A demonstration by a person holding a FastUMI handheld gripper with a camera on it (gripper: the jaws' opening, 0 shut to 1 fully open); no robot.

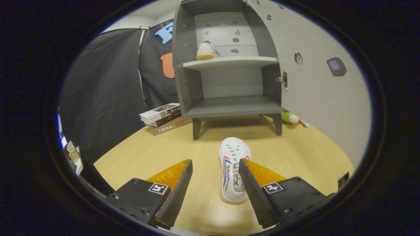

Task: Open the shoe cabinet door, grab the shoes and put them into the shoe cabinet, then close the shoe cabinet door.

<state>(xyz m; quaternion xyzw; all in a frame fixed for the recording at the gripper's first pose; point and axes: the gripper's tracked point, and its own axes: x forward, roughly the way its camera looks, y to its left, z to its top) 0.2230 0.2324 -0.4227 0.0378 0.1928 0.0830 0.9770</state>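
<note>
The grey wooden shoe cabinet (229, 65) stands open, one white sneaker (206, 50) shelved; the gripper (215, 170), jaws wide and empty, straddles the second white canvas sneaker (232, 167) on the table (147, 154).

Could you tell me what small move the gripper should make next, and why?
Probably shift the gripper slightly right and lower it, so the jaws straddle the shoe. They stand open, but the shoe lies against the right jaw, not centred between them. The cabinet door is already open, with one shoe on the upper shelf.
</note>
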